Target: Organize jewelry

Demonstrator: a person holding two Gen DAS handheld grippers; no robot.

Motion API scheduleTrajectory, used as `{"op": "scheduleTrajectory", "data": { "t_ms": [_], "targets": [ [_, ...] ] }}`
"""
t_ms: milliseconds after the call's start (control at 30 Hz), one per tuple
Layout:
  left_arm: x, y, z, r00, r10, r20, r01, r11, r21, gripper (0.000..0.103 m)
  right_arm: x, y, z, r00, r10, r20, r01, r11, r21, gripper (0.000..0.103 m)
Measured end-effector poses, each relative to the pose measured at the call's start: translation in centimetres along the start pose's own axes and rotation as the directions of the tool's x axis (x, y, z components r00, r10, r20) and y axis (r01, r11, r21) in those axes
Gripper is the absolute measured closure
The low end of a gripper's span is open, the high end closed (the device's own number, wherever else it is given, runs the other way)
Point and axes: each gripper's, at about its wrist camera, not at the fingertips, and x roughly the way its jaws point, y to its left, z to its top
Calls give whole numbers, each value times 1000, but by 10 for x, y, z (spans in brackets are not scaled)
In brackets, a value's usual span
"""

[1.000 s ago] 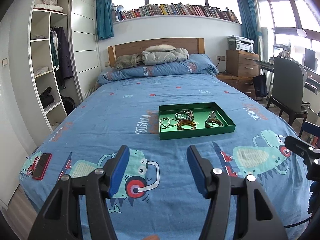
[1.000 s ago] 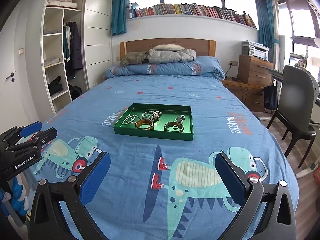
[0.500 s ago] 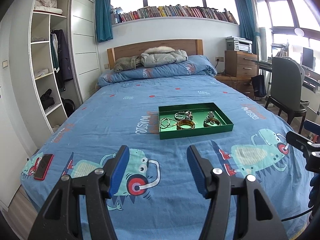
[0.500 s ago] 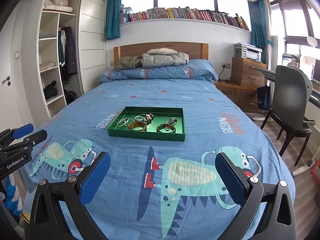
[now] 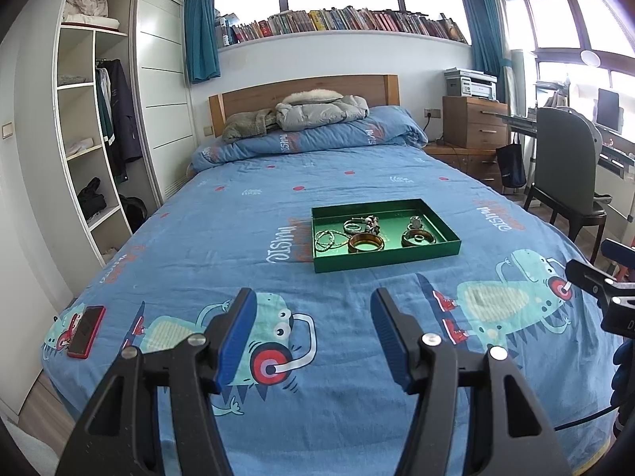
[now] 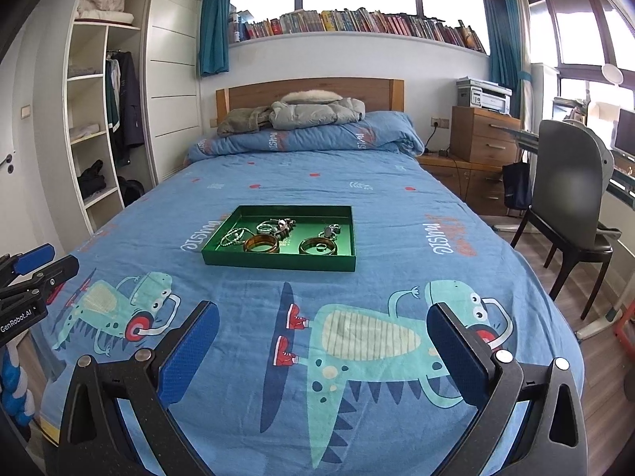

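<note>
Well back from the work, both hand-held grippers hang over the near end of a bed covered in a blue dinosaur-print sheet. The left gripper has its 2 blue-padded fingers spread with nothing between them; the right gripper is spread wider still, also empty. In the right wrist view the left gripper shows at the left edge, and in the left wrist view the right one shows at the right edge.

Far from both grippers, near the middle of the bed, sits a shallow green tray holding the jewelry. In the left wrist view a coil of thin chain lies at the tray's left, a brown bangle just right of it towards the near wall, and a darker bangle further right with a small ring inside its circle. Behind these, a cluster of small pieces sits near the tray's centre, too small to tell apart, and a little round piece lies beyond the dark bangle.

A red phone lies flat at the near left corner of the bed, well apart from the tray. At the far end, 2 jackets are heaped on the folded quilt against the wooden headboard. A dark chair stands right of the bed
</note>
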Motion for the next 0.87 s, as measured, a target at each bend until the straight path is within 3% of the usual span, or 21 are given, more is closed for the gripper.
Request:
{"op": "scheduleTrajectory", "data": {
  "t_ms": [867],
  "targets": [
    [1, -2, -5, 1000, -11, -6, 11, 1000, -1, 45, -2, -2, 1, 1000, -14, 7, 14, 1000, -3, 0]
  ]
}}
